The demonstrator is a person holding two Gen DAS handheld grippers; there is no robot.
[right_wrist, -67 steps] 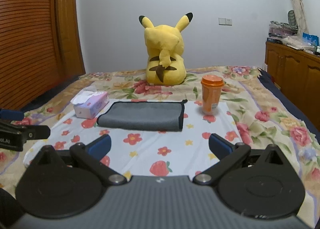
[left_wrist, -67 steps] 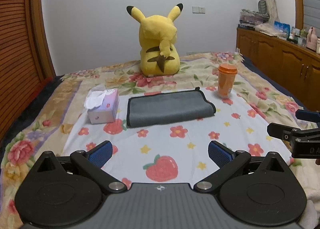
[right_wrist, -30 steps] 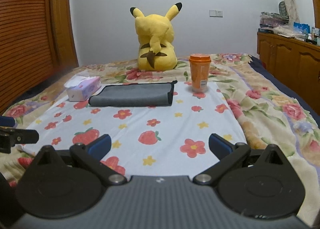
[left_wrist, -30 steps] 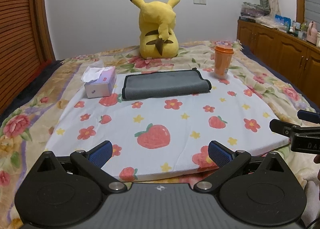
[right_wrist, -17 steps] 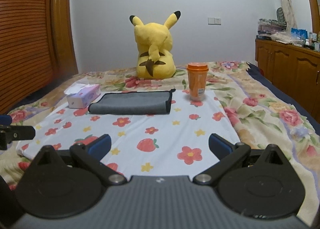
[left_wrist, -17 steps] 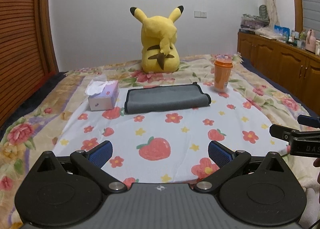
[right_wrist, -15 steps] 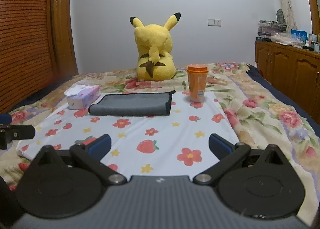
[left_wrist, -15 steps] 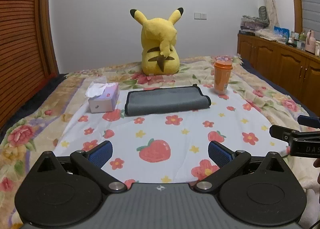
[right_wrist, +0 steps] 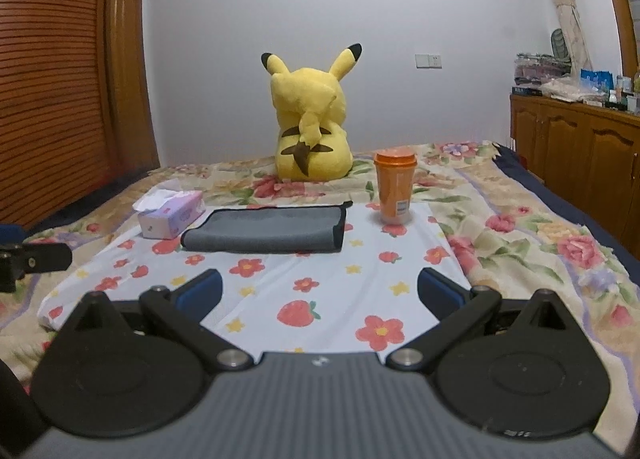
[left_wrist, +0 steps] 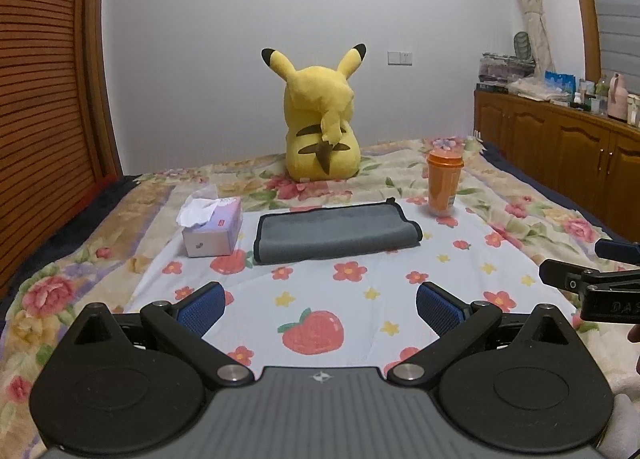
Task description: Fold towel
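Left wrist view: a bed seen from its near end, things listed left to right.
Wardrobe (left_wrist: pixel 44 119): slatted wood, along the left side of the bed.
Tissue box (left_wrist: pixel 212 229): on the white flowered sheet (left_wrist: pixel 360 299), just left of the towel, a tissue sticking out of its top.
Towel (left_wrist: pixel 334 233): grey, folded into a flat band, lying across the far part of the sheet between tissue box and cup.
Plush toy (left_wrist: pixel 320 127): yellow, sitting upright behind the towel with its back turned.
Cup (left_wrist: pixel 444 183): orange with a lid, upright, near the towel's right end but apart from it.
Cabinet (left_wrist: pixel 560 147): wooden, along the right wall, small clutter on top.
Left gripper (left_wrist: pixel 318 305): released, blue pads spread wide, nothing between them, well short of the towel.
Right gripper (right_wrist: pixel 318 291): also spread wide with nothing held, level with the sheet's near part; bare sheet lies between it and the towel.
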